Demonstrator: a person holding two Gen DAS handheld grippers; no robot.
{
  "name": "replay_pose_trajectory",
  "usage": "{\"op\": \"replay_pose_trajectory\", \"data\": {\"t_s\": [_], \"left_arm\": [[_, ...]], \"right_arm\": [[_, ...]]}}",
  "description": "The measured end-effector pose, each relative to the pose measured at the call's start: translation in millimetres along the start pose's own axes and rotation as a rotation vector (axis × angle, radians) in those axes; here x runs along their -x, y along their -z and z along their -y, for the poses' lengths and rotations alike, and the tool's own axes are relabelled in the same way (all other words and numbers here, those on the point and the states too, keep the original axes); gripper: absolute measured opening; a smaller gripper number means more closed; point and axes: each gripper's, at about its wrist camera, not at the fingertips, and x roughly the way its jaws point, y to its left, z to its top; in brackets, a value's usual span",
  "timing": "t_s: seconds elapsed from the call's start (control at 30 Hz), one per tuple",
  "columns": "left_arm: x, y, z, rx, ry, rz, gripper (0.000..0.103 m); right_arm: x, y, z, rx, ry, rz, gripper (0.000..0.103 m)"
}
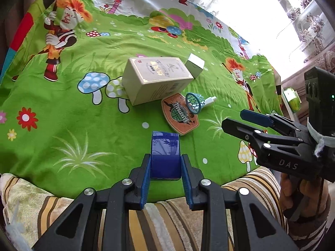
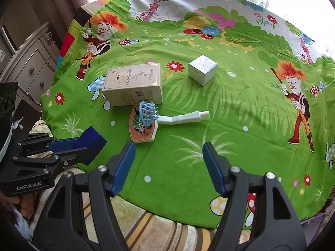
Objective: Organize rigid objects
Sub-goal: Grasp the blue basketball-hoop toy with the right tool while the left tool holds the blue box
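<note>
My left gripper (image 1: 165,167) is shut on a dark blue box (image 1: 165,152), held above the near edge of the green cartoon cloth (image 1: 83,108); the same blue box (image 2: 90,142) shows at the left of the right wrist view. My right gripper (image 2: 168,163) stands open over bare cloth with nothing between its fingers, and appears as the right gripper (image 1: 234,121) at the right of the left wrist view. Further in lie a beige carton (image 2: 134,83), a small white cube box (image 2: 202,69), and a toy basketball hoop (image 2: 146,121) with a white arm (image 2: 184,117).
A striped towel (image 1: 167,215) covers the near edge under both grippers. A carved grey cabinet (image 2: 31,67) stands off the table's left. Bright curtained windows (image 1: 272,10) lie beyond the far edge. The right half of the cloth (image 2: 261,113) holds no objects.
</note>
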Motion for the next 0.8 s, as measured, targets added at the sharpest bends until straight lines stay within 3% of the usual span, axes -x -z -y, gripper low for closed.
{"op": "replay_pose_trajectory", "data": {"t_s": [0.3,0.4,0.47,0.5,0.8], "left_arm": [[-0.3,2.1,-13.7,0.047,0.050,0.015,0.029],[-0.2,2.5,-15.0,0.055,0.059,0.018,0.029],[1.1,3.0,-14.9,0.053,0.058,0.022,0.029],[1.0,3.1,-14.4,0.051,0.056,0.023,0.029],[6.2,4.3,-6.0,0.024,0.042,0.036,0.029]], "right_arm": [[-39.3,-19.1,-19.6,0.062,0.023,-0.036,0.067],[-47.5,-23.8,-19.4,0.060,0.011,-0.043,0.054],[-53.4,-25.6,-19.4,0.058,0.002,-0.055,0.031],[-54.3,-25.0,-19.1,0.054,-0.005,-0.059,0.026],[-22.5,-4.2,-3.7,-0.013,0.017,0.001,0.021]]}}
